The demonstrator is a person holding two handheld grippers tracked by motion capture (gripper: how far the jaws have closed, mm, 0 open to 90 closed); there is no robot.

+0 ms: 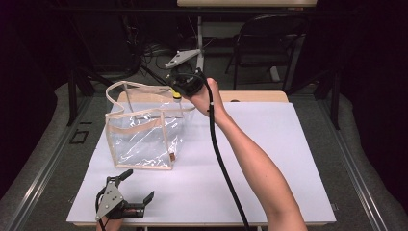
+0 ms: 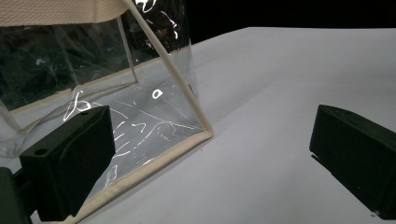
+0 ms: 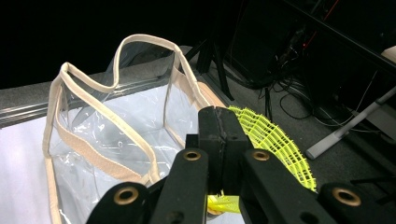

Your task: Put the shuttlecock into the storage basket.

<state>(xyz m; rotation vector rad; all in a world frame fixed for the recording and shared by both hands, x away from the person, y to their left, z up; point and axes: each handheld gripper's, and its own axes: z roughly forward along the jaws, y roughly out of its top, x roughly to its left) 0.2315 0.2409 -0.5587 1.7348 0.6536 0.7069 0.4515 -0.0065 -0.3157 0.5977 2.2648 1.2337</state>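
Your right gripper (image 3: 219, 122) is clenched on the yellow shuttlecock (image 3: 273, 140) just above the clear bag (image 1: 144, 130) (standing on the white table (image 1: 269, 159)), while your left gripper (image 1: 132, 190) rests released nearby.

Beyond my white table top (image 1: 269, 159), a black folding chair (image 1: 269, 43) stands on the floor, near a grey table leg (image 1: 199, 41) and tangled cables (image 1: 144, 50).

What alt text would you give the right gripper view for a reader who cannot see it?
The right gripper, jaws shut on a yellow plastic shuttlecock, is held above the rim of an open clear plastic bag with beige trim. The bag stands on a white table; cables lie on the dark floor behind.
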